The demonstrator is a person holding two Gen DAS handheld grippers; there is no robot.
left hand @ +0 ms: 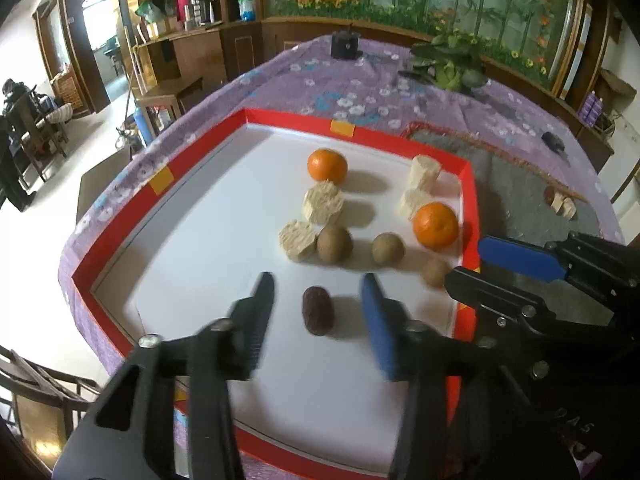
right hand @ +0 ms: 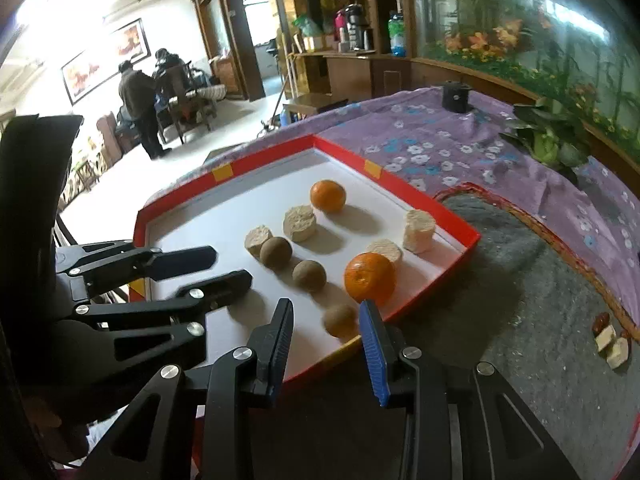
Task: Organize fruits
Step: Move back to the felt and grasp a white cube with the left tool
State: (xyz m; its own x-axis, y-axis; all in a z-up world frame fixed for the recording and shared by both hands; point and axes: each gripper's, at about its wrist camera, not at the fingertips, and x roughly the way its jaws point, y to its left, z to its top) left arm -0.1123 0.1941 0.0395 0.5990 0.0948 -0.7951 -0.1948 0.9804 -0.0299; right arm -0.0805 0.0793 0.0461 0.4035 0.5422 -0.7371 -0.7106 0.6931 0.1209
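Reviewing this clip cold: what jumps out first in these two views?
The red-rimmed tray with its white floor, holding two bright oranges, one at the back and one by the right rim. In front, the left gripper stands with jaws open around a dark date, and the right gripper with jaws open around a small brown fruit.

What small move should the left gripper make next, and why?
Probably lift the left gripper straight up and clear. Its fingers stand open on either side of the dark red date, which lies on the white floor of the red tray untouched, so the date looks already placed.
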